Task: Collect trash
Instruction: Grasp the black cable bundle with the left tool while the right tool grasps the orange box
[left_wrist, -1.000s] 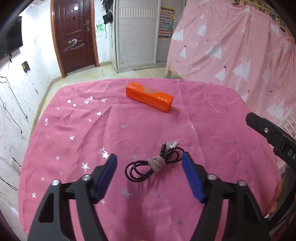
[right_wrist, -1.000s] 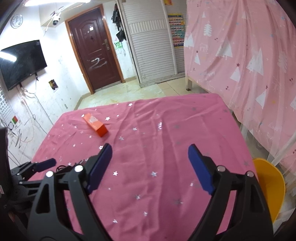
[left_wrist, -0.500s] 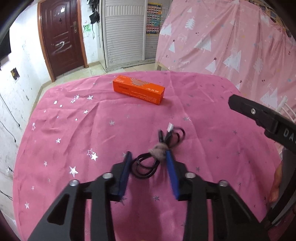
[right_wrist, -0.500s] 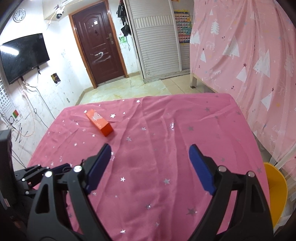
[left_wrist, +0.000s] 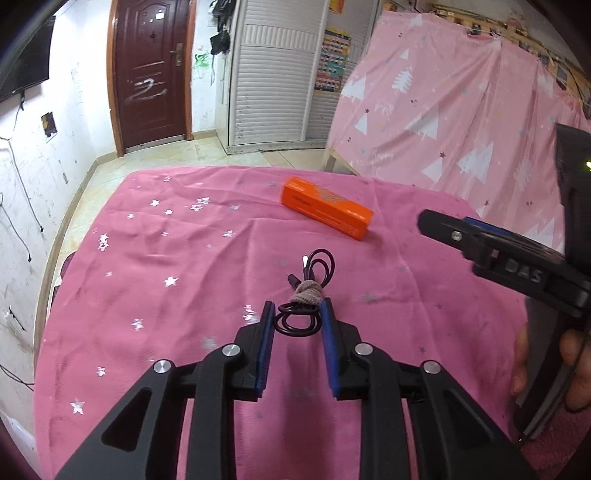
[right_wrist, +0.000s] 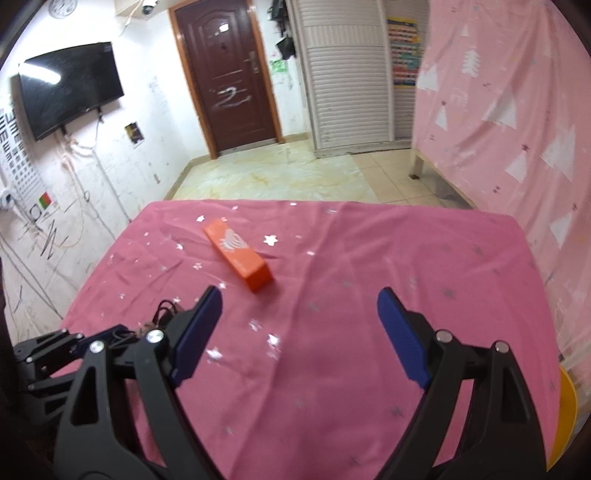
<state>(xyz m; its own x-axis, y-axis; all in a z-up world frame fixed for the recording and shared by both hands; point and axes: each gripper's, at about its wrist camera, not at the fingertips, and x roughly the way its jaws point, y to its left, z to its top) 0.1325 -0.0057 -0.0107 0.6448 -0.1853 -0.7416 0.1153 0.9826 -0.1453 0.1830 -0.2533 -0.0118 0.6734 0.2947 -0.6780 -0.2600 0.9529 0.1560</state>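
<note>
A black cable bundle (left_wrist: 320, 263), tied at its middle with a brownish band (left_wrist: 307, 291), lies on the pink star-printed tablecloth (left_wrist: 166, 277). My left gripper (left_wrist: 297, 306) is shut on the near loops of the cable, both blue pads pressing them. An orange box (left_wrist: 327, 212) lies farther back on the cloth. In the right wrist view my right gripper (right_wrist: 300, 293) hovers open over bare cloth, with the orange box (right_wrist: 240, 254) ahead and slightly left. The left gripper (right_wrist: 55, 347) and a bit of cable (right_wrist: 166, 308) show at the lower left there.
The right gripper's finger (left_wrist: 480, 240) and a person's hand (left_wrist: 569, 369) fill the right edge of the left wrist view. A yellow object (right_wrist: 565, 413) sits below the table's right side. Pink curtains (right_wrist: 517, 110) hang on the right, and tiled floor (right_wrist: 277, 177) lies beyond.
The left jaws closed from wide apart onto the cable's near loops. The right gripper swung toward the orange box, which now sits nearer its centre, and stayed open.
</note>
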